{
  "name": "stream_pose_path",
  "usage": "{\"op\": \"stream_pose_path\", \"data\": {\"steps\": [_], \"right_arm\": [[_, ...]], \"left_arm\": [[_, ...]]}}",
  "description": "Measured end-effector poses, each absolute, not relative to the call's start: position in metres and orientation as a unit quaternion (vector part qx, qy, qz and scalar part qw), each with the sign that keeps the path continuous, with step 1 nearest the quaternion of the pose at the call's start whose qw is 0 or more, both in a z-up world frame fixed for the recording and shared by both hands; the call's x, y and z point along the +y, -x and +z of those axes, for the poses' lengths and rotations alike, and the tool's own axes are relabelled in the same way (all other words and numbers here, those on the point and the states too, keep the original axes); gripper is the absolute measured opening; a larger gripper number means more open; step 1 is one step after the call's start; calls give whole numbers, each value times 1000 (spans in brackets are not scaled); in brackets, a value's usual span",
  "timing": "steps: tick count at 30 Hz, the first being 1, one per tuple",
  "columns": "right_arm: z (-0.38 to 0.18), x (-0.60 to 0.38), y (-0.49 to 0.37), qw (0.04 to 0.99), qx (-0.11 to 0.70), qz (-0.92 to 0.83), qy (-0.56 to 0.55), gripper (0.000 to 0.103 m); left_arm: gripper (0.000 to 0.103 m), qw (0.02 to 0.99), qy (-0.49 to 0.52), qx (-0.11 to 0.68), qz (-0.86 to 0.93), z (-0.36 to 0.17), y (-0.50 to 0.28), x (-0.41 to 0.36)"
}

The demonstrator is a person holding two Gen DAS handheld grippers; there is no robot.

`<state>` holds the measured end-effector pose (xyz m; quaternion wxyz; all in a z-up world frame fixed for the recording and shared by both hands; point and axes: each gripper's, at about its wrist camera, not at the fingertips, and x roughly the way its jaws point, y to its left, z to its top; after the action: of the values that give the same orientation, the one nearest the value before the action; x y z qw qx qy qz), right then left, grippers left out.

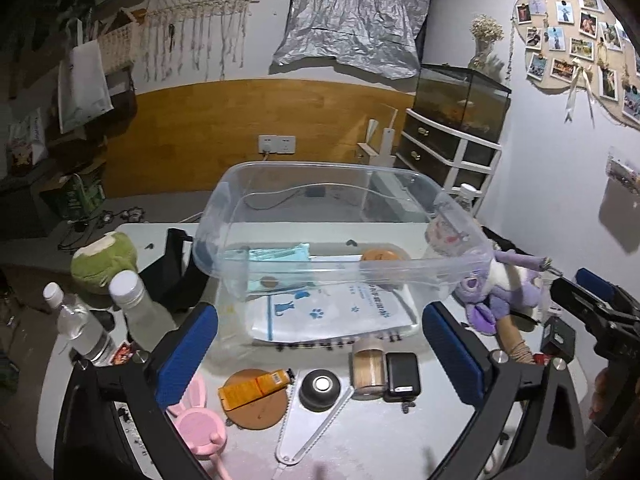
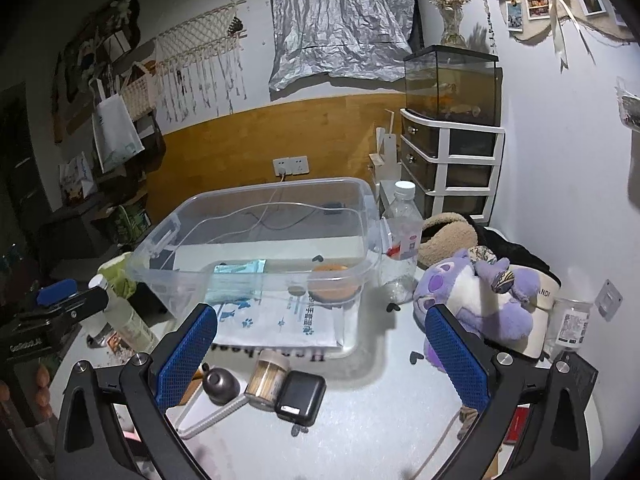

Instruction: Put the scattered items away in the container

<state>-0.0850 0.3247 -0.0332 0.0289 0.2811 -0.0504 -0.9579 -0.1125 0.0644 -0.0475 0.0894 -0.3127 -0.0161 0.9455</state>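
A clear plastic bin [image 1: 400, 268] stands mid-table; inside lie a white paw-print pouch [image 1: 332, 312], a teal packet [image 1: 276, 254] and an orange round thing [image 1: 378, 256]. My left gripper [image 1: 320, 352] is open and empty, above the scattered items in front of the bin: a toothpick jar [image 1: 368, 368], a black case [image 1: 402, 376], a black bell [image 1: 320, 390], an orange tube [image 1: 256, 386] on a cork coaster and a pink bunny item [image 1: 196, 420]. My right gripper [image 2: 320, 356] is open and empty over the jar [image 2: 268, 376] and case [image 2: 300, 398]. The bin also shows in the right wrist view [image 2: 256, 276].
A purple plush [image 2: 480, 296] and a cap lie right of the bin, with a clear bottle [image 2: 402, 240] behind. Two bottles [image 1: 132, 312] and a green coconut plush [image 1: 104, 260] stand at the left. A white serrated tool [image 1: 308, 428] lies near the front edge.
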Motion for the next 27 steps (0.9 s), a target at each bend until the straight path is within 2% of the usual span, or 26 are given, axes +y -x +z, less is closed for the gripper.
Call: {"op": "stream_pose_path", "data": {"steps": [27], "right_arm": [[-53, 310, 93, 46, -35, -948, -313, 103]], "left_arm": [[103, 37, 309, 7, 950, -56, 106, 60]]}}
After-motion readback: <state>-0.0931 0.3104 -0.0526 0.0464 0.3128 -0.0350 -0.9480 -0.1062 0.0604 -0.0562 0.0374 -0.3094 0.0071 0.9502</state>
